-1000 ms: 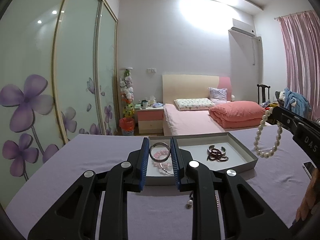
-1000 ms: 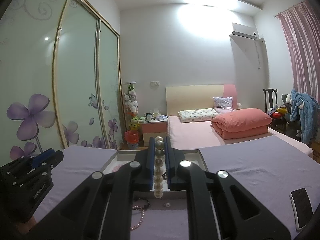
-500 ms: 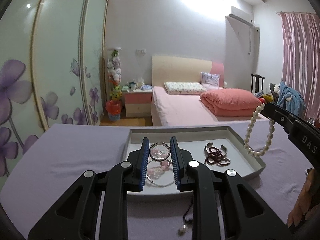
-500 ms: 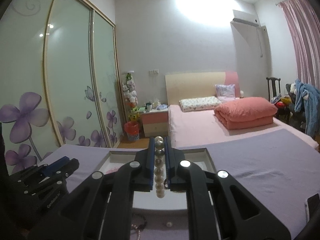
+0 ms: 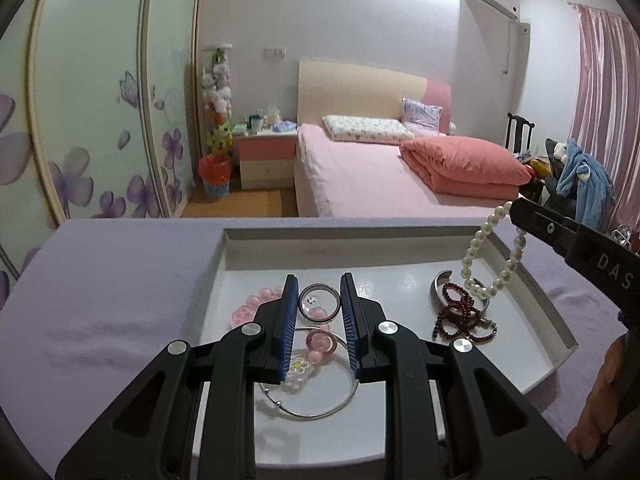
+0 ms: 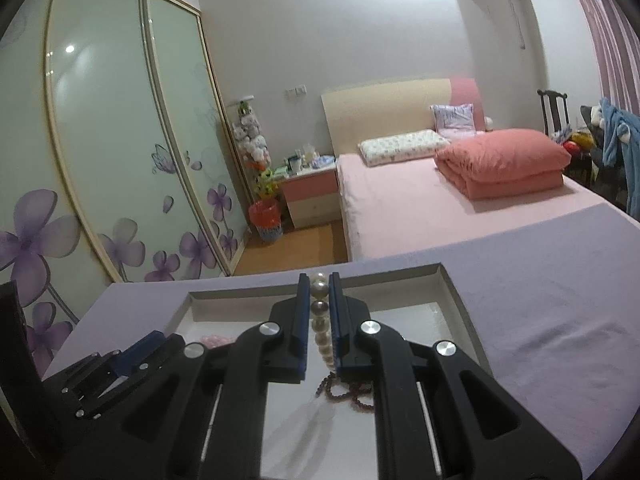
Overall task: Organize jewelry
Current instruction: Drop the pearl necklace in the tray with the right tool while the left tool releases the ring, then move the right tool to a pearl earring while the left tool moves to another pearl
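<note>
Each tool gripped a piece over the tray [image 5: 558, 322] — left tool [image 5: 319, 300] a ring [image 5: 319, 303], right tool [image 6: 319, 292] pearls [image 6: 322, 330] — likely lowering and release next.

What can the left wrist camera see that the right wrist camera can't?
Only the left wrist view shows the small silver ring clamped in the left gripper, the thin silver wire bangle and the wide silver cuff. Only the right wrist view shows the one dark bead among the pearls. Both show the white pearl bracelet hanging from the right gripper, the dark red bead strand and the shallow white tray.
</note>
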{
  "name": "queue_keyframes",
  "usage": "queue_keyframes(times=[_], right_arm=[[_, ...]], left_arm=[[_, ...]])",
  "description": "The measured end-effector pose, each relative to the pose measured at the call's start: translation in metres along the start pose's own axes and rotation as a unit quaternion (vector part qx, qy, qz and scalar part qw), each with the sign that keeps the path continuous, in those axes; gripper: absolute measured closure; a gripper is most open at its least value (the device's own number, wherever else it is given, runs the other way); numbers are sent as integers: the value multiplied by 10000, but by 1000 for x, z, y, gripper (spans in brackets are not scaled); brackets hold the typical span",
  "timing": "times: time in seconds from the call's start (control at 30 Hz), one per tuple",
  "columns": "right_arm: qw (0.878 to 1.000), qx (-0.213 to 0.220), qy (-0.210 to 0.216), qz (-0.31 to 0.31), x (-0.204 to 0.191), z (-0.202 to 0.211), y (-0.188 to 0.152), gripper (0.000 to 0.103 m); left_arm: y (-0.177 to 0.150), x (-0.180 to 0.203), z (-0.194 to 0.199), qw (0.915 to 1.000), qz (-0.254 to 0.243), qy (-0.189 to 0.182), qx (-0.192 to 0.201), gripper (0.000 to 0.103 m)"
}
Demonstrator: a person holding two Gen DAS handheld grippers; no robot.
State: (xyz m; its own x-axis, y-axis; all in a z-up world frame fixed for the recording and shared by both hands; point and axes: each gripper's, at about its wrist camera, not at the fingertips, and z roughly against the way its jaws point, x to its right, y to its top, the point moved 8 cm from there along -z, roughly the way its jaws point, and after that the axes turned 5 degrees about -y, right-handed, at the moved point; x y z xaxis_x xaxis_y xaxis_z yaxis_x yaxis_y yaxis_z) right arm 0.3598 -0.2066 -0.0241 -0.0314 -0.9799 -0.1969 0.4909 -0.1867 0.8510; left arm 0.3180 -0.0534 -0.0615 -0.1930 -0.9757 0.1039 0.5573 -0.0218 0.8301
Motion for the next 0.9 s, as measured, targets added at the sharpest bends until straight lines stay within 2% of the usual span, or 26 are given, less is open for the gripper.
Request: queue_keyframes(times=[0.03,0.1,0.13,0.37,0.63,0.77,0.9], right_arm=[[10000,-34,-14,-45,3,-2,-1,89],[9999,-71,-56,-113,10,-3,-4,67],[9998,-52,-91,-145,13,-1,-4,66],[9993,-89,-179,-306,30,5,-8,66],[9997,-197,-99,-46,22,25,-21,66],[9985,-510,0,187,20,39,-42,66],[9923,-1053,81,640,17,49,-80,66]], left_arm=[[0,0,-1,10000,30,-11,-23,79],[-1,-4,-1,9999,115,-84,-82,68],[0,-6,-1,9998,138,-92,-82,61],[5,-17,12,9997,237,-89,31,59],[2,-22,31,9996,253,-75,67,59],[-13,-29,47,9997,217,-134,-42,59],[-37,-36,62,9995,72,-180,-253,55]])
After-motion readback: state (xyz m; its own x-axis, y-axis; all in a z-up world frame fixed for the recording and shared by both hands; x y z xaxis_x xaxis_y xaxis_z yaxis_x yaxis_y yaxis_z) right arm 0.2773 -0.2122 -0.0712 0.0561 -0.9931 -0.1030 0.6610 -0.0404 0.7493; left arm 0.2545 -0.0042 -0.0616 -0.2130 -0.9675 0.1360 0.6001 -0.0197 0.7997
